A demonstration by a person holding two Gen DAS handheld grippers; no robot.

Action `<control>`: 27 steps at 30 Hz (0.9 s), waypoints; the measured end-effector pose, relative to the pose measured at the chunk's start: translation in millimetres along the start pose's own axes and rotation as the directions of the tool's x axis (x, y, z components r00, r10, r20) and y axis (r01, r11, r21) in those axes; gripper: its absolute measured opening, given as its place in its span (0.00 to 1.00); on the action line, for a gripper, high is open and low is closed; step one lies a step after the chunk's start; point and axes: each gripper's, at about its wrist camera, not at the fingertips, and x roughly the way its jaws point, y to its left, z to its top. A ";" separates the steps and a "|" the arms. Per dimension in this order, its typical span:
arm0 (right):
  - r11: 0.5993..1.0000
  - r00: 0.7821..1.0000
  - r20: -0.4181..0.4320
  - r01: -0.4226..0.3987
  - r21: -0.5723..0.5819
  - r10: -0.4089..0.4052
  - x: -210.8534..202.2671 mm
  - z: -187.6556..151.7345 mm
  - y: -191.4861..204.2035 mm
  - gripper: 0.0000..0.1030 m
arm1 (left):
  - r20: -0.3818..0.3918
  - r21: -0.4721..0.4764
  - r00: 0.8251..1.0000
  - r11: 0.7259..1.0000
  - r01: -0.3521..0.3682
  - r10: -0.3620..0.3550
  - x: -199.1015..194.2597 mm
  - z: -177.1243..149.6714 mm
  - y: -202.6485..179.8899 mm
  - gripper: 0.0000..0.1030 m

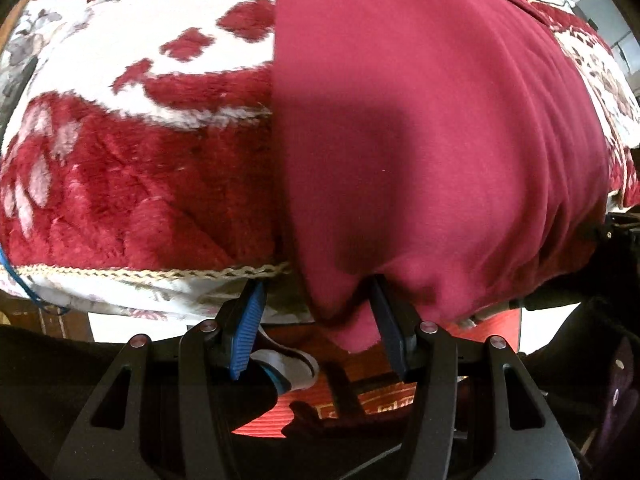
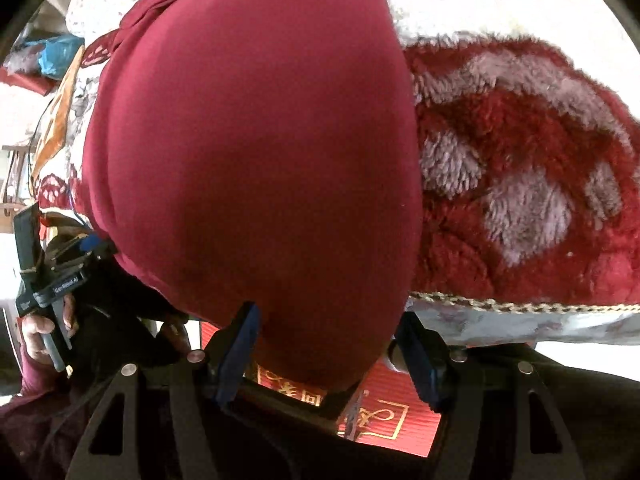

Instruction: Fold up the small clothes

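Note:
A plain dark-red garment (image 1: 420, 120) lies on a plush red-and-white blanket and hangs over its near edge. In the left wrist view my left gripper (image 1: 316, 312) stands open at the garment's near left corner; a fold of cloth droops between the blue pads (image 1: 246, 330), against the right one. In the right wrist view the same garment (image 2: 256, 152) fills the middle. My right gripper (image 2: 328, 340) is open, and the garment's near right corner hangs between its fingers. The left gripper (image 2: 52, 280) shows at the left of that view, held by a hand.
The plush blanket (image 1: 120, 184) covers the raised surface and has a braided hem (image 1: 140, 274) along its near edge; it also shows in the right wrist view (image 2: 540, 184). Below the edge lies a red floor mat with gold characters (image 2: 384, 412). A shoe (image 1: 284, 368) shows below the left gripper.

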 end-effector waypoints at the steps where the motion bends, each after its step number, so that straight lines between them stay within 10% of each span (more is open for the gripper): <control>1: 1.000 1.000 0.002 -0.009 0.011 0.009 0.9 0.1 -1.3 0.64 | 0.000 -0.001 1.000 1.000 0.006 -0.006 0.5 0.8 -0.1 0.51; 5: 1.000 0.999 0.015 -0.028 -0.013 0.028 1.6 -3.6 3.8 0.35 | 0.005 -0.009 0.998 0.998 0.069 -0.069 -2.9 -2.8 6.8 0.13; 8: 0.995 0.997 0.046 -0.052 -0.085 0.056 -9.0 -4.4 18.8 0.25 | 0.023 0.024 0.997 0.997 0.074 -0.075 -10.3 -5.2 2.7 0.07; 15: 0.967 0.969 0.132 -0.186 -0.171 0.210 -47.5 -13.6 38.7 0.20 | 0.133 0.039 0.968 0.977 0.208 -0.211 -73.7 2.7 8.2 0.06; 21: 0.932 0.891 0.274 -0.334 -0.142 0.361 -88.3 0.8 33.6 0.20 | 0.283 0.021 0.924 0.965 0.261 -0.256 -123.9 37.0 16.1 0.06; 27: 0.932 0.822 0.438 -0.317 -0.178 0.364 -131.3 31.8 37.5 0.20 | 0.400 0.004 0.889 0.970 0.243 -0.225 -143.2 80.8 16.0 0.06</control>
